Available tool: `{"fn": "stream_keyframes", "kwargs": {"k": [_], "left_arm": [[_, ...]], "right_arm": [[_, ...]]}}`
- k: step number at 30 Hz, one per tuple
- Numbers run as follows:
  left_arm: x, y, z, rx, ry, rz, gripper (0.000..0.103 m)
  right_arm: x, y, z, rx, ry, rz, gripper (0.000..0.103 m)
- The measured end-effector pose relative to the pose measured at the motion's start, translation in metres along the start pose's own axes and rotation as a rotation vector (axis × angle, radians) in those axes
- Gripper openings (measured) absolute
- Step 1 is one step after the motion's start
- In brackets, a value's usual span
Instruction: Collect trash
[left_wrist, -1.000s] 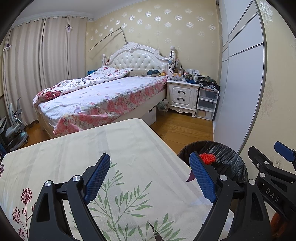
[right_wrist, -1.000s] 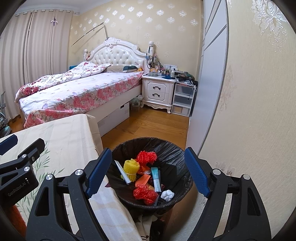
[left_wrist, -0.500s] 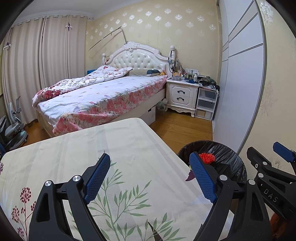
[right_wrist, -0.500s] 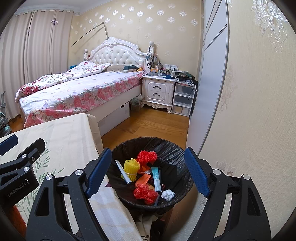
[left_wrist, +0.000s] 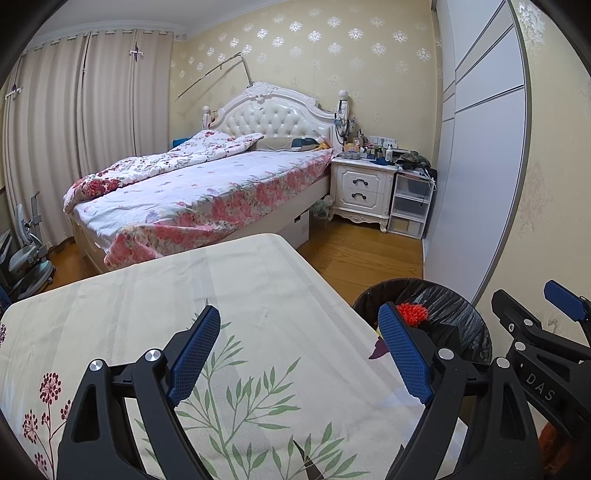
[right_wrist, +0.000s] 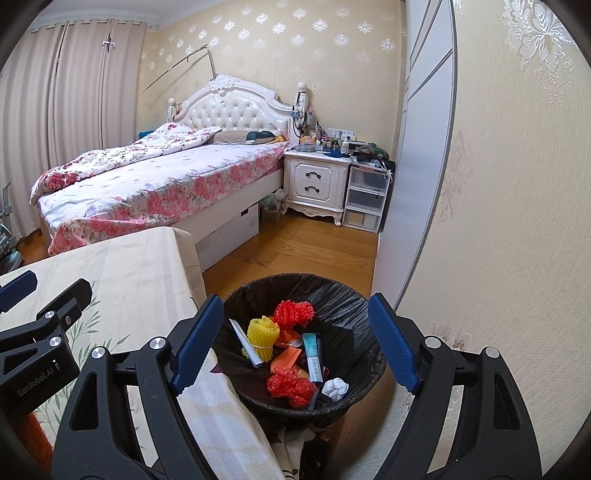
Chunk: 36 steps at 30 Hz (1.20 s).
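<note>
A black-lined trash bin stands on the floor beside the table, also in the left wrist view. It holds red foam nets, a yellow foam net, a teal tube, orange scraps and a white crumpled paper. My right gripper is open and empty above the bin. My left gripper is open and empty above the table, which has a cream leaf-print cloth.
A bed with floral bedding stands beyond the table. A white nightstand and plastic drawers stand by the wardrobe. The wall is close on the right. Wooden floor lies between bed and bin.
</note>
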<state>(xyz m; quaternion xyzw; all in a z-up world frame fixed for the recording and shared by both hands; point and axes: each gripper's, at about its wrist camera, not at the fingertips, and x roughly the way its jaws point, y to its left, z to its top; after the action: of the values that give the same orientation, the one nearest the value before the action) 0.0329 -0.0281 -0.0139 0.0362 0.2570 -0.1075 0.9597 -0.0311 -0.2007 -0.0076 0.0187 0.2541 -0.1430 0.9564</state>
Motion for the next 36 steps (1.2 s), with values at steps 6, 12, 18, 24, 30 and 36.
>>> {"fn": "stream_keyframes", "kwargs": {"k": [6, 12, 18, 24, 30, 36], "left_arm": [[0.0009, -0.0024, -0.0017, -0.004, 0.002, -0.003, 0.085], [0.0018, -0.002, -0.0023, -0.004, 0.004, 0.0, 0.085], [0.0009, -0.0006, -0.0028, 0.0, -0.011, 0.0, 0.085], [0.0025, 0.0015, -0.0058, -0.005, -0.003, -0.014, 0.085], [0.0022, 0.0035, -0.0073, -0.023, -0.004, -0.017, 0.085], [0.0029, 0.0023, -0.0075, -0.006, -0.01, 0.006, 0.085]], "right_arm": [[0.0, 0.0002, -0.0001, 0.0, 0.0, 0.0, 0.079], [0.0, 0.0003, 0.0, 0.0, 0.001, 0.001, 0.079], [0.0019, 0.0015, -0.0017, -0.005, 0.004, 0.003, 0.079], [0.0018, 0.0016, -0.0017, -0.004, 0.003, 0.003, 0.079], [0.0025, 0.0028, -0.0024, -0.005, 0.005, 0.003, 0.079], [0.0025, 0.003, -0.0025, -0.006, 0.006, 0.003, 0.079]]}}
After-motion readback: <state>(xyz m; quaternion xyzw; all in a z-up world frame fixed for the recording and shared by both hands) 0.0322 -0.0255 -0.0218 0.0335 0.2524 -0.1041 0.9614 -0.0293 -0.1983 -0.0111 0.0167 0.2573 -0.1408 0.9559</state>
